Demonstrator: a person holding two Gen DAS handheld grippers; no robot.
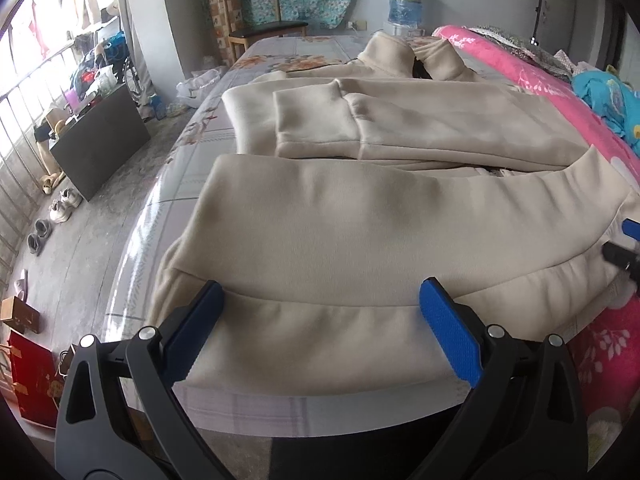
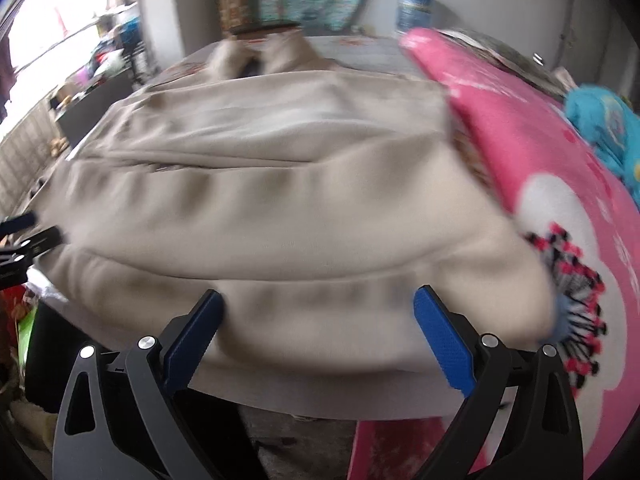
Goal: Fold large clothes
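Note:
A large beige fleece jacket (image 1: 360, 216) lies flat on the bed, collar at the far end, a sleeve folded across its chest (image 1: 352, 124). Its hem band is nearest me. My left gripper (image 1: 320, 296) is open, its blue pads on either side of the left part of the hem, not closed on it. My right gripper (image 2: 320, 300) is open over the right part of the hem; the jacket (image 2: 280, 200) is blurred in that view. The right gripper's tip shows at the right edge of the left wrist view (image 1: 624, 248).
The bed (image 1: 192, 148) has a grey floral sheet. A pink quilt (image 1: 536, 80) and blue bedding (image 1: 608, 100) lie along the right side. On the left floor are shoes (image 1: 60, 208), a dark cabinet (image 1: 100, 140) and a red bag (image 1: 32, 380). A chair (image 1: 260, 20) stands beyond.

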